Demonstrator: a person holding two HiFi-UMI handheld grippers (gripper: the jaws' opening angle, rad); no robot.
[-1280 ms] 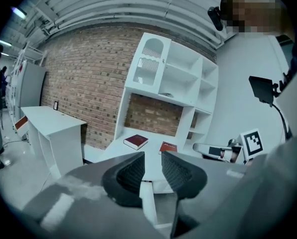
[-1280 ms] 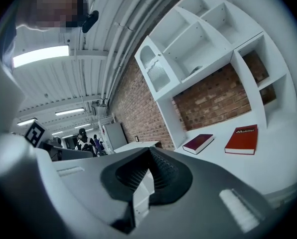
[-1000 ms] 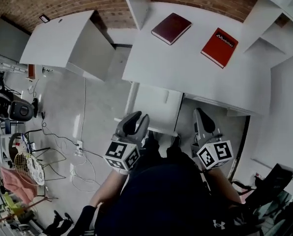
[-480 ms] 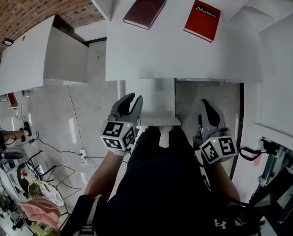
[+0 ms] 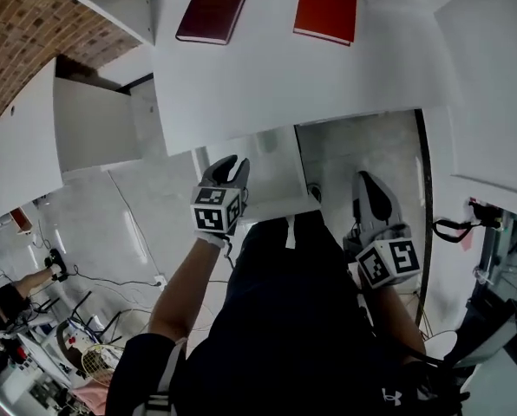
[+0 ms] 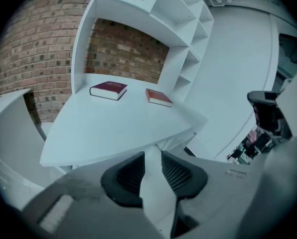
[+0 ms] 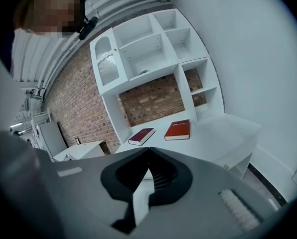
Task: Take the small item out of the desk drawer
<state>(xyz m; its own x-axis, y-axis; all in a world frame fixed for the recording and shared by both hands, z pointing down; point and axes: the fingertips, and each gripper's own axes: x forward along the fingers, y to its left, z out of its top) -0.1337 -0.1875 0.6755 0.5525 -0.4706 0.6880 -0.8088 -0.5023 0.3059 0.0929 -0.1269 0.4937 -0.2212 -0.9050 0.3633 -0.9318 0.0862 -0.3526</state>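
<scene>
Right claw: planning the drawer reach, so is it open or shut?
Shut: in the right gripper view the right claw has its tips together, nothing between them.

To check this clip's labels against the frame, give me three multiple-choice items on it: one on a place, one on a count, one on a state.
1. Where does the red book lie?
A. on the floor
B. on the desk
C. in the wall shelves

2. How many books are in sight?
A. one
B. three
C. two

3. How is the left gripper?
A. open, with nothing between its jaws
B. shut on a book
C. shut on a cable

Answers:
1 B: the head view shows it lying flat on the white top.
2 C: only the red book and the dark red book beside it show.
3 A: the left gripper view shows the jaws apart, with only white furniture beyond showing through the gap.
</scene>
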